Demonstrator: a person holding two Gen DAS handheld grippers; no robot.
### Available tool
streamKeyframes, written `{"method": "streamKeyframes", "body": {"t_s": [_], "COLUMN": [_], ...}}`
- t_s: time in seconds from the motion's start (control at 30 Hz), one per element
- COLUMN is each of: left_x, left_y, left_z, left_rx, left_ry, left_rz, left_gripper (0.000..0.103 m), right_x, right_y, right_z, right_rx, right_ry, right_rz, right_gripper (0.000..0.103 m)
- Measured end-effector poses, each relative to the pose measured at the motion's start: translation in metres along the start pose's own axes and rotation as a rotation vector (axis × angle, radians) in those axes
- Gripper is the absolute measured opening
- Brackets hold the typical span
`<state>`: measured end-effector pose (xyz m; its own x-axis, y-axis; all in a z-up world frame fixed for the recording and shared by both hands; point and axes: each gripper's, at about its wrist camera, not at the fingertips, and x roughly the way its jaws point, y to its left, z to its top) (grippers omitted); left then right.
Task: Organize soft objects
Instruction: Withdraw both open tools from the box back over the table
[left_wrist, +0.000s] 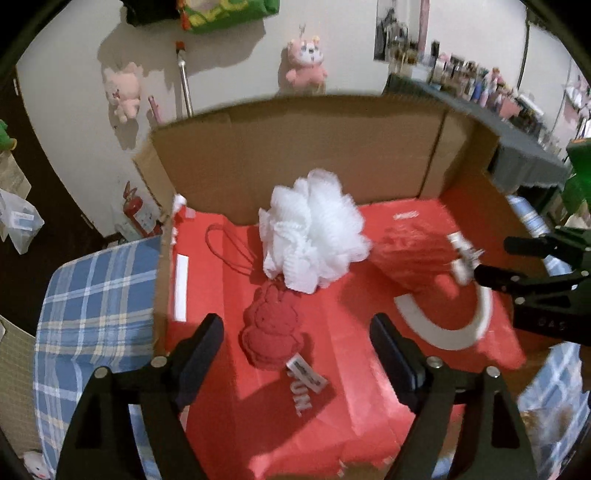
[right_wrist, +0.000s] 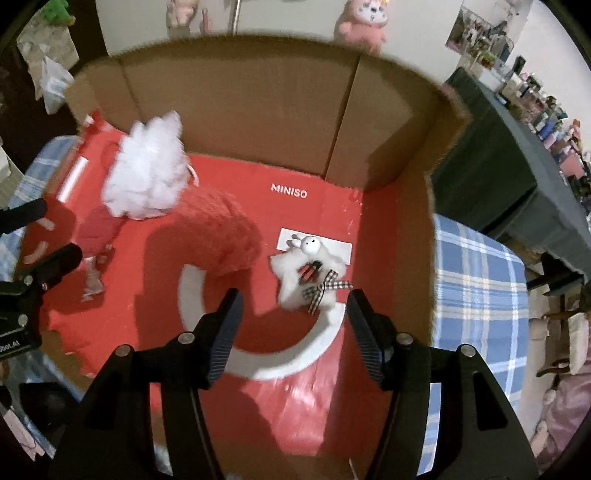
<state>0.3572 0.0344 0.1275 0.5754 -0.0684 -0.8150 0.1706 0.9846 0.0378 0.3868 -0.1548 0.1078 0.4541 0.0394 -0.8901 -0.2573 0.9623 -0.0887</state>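
**Now both claws hang empty over a box of soft things**

Plainly, the left claw (left_wrist: 295, 332) is released: its jaws stand wide apart with nothing pressed between them, and the small red plush (left_wrist: 271, 332) lies on the red liner below the gap, not touched by either pad. The right claw (right_wrist: 291, 317) is also released, its jaws parted a little less, hanging over the white fluffy toy (right_wrist: 308, 273) with the checked bow; no pad meets it.

Outward from there, the white bath puff (left_wrist: 314, 232) sits at the centre of the left view, leaning on the red plush's upper end. The fuzzy red piece (right_wrist: 218, 232) lies between the puff and the white toy, across the white curved mark printed on the liner. All four rest inside the cardboard box (right_wrist: 240, 99), which sits on a blue checked cloth (right_wrist: 480, 288).

Risks, as I judge them: the things crowd together, so a claw closing on one could snag the puff's mesh or its red cord loop (left_wrist: 229, 247) and drag a neighbour along. The paper tag (left_wrist: 306, 373) on the red plush could be pinched instead of the body. The two claws work close, and could knock each other.
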Motion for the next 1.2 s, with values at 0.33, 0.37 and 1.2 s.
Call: {"method": "streamKeyframes", "body": {"t_s": [0.33, 0.37, 1.2], "left_x": [-0.099, -0.111, -0.248], "left_y": [-0.014, -0.015, -0.046], "left_z": [-0.028, -0.034, -0.203], "left_rx": [-0.044, -0.047, -0.056], "left_ry": [-0.212, -0.242, -0.591], "left_rz": [-0.077, -0.084, -0.091], "left_gripper": [0.102, 0.102, 0.103], "right_x": [-0.121, -0.132, -0.247], "right_y": [0.005, 0.007, 0.052], "right_z": [-0.04, -0.047, -0.256], "right_rx": [-0.008, -0.013, -0.004], "right_ry": [-0.241, -0.277, -0.697], "right_rz": [0.028, 0.023, 0.063], "right_gripper": [0.072, 0.073, 0.09]}}
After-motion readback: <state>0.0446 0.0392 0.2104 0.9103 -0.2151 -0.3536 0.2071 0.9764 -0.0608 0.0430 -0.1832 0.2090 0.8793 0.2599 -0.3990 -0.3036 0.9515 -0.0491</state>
